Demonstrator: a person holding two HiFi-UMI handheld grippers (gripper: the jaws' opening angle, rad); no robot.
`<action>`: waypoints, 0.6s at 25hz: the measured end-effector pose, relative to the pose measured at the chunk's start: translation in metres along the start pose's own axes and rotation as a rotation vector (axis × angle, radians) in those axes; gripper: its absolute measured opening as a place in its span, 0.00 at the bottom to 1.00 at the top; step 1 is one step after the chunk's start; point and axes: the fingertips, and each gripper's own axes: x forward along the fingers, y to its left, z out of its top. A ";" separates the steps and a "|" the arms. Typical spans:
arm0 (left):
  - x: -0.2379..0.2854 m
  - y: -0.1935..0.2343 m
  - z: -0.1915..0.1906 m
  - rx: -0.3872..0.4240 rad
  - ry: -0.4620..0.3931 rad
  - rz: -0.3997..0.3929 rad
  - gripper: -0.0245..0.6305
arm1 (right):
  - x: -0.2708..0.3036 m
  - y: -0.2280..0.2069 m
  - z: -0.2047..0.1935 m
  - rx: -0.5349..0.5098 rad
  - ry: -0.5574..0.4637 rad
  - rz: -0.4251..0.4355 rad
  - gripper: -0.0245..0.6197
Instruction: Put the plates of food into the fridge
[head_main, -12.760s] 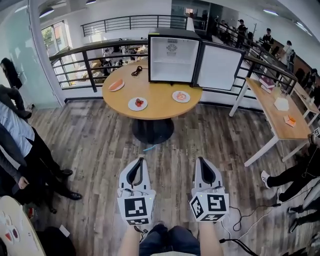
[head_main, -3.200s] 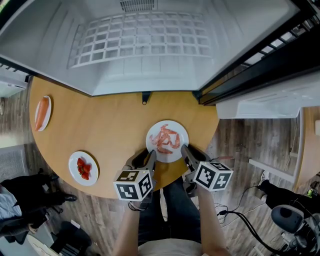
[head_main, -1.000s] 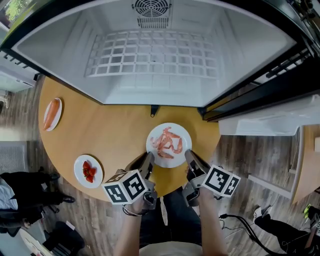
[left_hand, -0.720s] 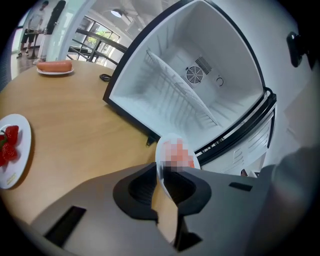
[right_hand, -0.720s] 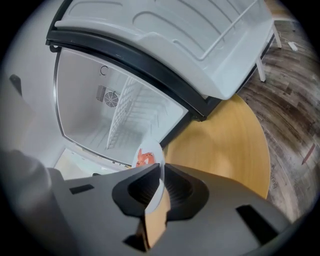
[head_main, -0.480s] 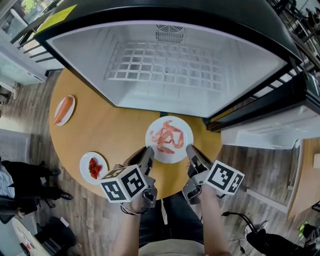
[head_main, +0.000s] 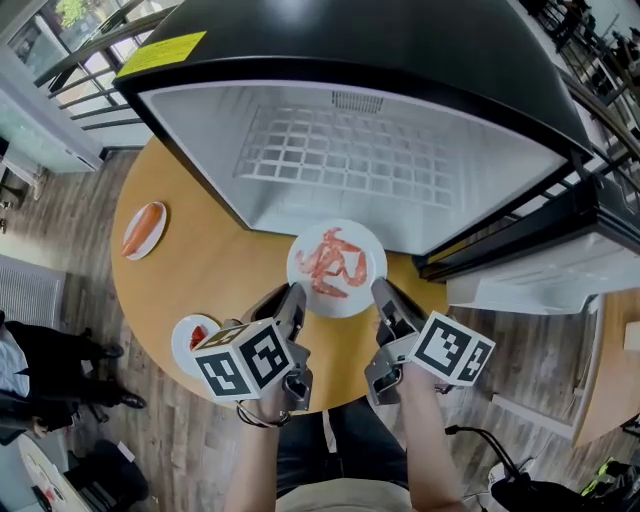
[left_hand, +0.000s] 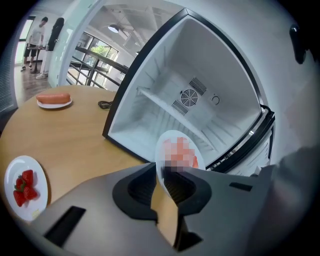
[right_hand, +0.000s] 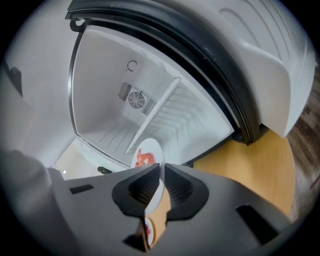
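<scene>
The shrimp plate (head_main: 337, 268), if shrimp it was, was level at the open fridge's (head_main: 400, 170) mouth. The strawberry plate (head_main: 190, 338) lay left; the orange-food plate (head_main: 144, 230) farther left.

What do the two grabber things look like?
The left gripper and right gripper are both grey plastic, with black ribbed pads inside their jaws. Each carries a white cube printed with black square markers. No sleeves reach the person's wrists.

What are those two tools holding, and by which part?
The plate, by its rim: left gripper on its left edge, right gripper on its right edge.
</scene>
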 end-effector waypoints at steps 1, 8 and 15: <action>-0.002 -0.001 0.015 0.000 -0.007 -0.005 0.11 | 0.005 0.012 0.007 -0.002 -0.007 0.006 0.10; -0.018 -0.007 0.089 0.012 -0.062 -0.023 0.11 | 0.028 0.078 0.042 -0.045 -0.056 0.050 0.10; -0.005 -0.012 0.111 -0.013 -0.078 -0.054 0.11 | 0.038 0.088 0.061 -0.068 -0.104 0.047 0.10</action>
